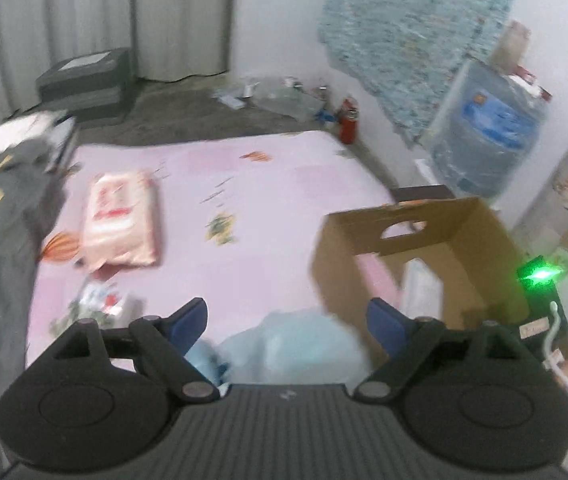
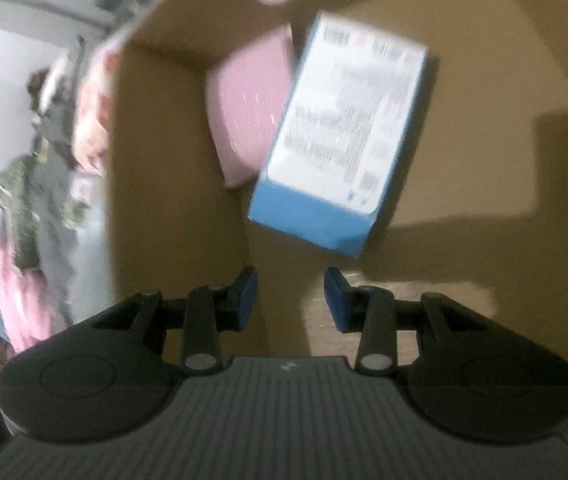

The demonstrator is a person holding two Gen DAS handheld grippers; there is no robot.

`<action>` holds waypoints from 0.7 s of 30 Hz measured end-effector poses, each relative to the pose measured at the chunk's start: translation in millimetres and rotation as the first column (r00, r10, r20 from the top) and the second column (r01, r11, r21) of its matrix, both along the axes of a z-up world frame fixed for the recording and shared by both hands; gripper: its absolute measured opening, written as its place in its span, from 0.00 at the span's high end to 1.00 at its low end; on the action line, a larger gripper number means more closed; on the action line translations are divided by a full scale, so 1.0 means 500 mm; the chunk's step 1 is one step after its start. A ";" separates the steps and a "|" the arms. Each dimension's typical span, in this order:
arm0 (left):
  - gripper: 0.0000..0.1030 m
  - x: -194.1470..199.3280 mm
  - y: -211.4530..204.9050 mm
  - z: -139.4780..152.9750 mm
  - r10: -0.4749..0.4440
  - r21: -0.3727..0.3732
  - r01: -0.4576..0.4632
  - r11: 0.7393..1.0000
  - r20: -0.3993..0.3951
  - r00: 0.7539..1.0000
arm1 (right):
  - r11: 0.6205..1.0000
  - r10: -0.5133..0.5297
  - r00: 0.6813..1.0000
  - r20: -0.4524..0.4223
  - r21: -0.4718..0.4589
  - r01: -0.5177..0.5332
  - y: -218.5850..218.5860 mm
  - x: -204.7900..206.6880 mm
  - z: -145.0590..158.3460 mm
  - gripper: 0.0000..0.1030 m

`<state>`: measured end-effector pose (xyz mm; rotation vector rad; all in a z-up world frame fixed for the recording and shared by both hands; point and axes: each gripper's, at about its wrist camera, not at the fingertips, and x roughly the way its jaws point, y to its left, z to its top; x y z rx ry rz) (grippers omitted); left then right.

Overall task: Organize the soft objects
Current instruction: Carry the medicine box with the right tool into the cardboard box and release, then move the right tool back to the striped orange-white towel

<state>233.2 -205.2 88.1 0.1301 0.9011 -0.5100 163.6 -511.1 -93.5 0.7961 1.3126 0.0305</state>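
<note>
Our left gripper (image 1: 288, 316) has wide, empty jaws above a pale blue bag (image 1: 284, 348) on the bed (image 1: 268, 208); at ten o'clock lies the pink pack (image 1: 122, 220), which we should grip mid-body. Our right gripper (image 2: 290, 298), part open and empty, points into the box (image 2: 172, 160) at one o'clock, where a blue pack (image 2: 340, 136) already lies; we should keep clear of its walls.

Soft, even indoor light in the left wrist view, bright on the white wall (image 1: 284, 20) and pink bedsheet (image 1: 244, 208). Smeared by motion blur throughout, worst at left and lower centre. Green lamp glare (image 1: 542, 274) at right edge. Curved fisheye bending and dark corners at the frame borders. Dimmer in the right wrist view: brown cardboard box (image 2: 464, 80) in shade, hard dark shadows at right, blue-and-white package (image 2: 340, 136) with print blurred unreadable, left edge streaked.
</note>
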 end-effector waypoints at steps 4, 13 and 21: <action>0.15 0.006 0.080 -0.034 0.045 -0.025 -0.046 0.999 -0.044 0.998 | 0.996 0.000 0.999 -0.035 -0.084 -0.003 0.017 0.024 -0.018 0.65; 0.15 -0.016 0.190 -0.099 0.086 -0.079 -0.095 0.992 -0.110 0.990 | 0.968 -0.143 0.990 -0.003 -0.209 0.140 -0.050 0.030 0.002 0.66; 0.11 -0.048 0.287 -0.104 0.157 -0.087 -0.162 0.983 -0.062 0.986 | 0.976 -0.078 0.996 0.031 -0.203 0.083 -0.052 -0.005 0.045 0.65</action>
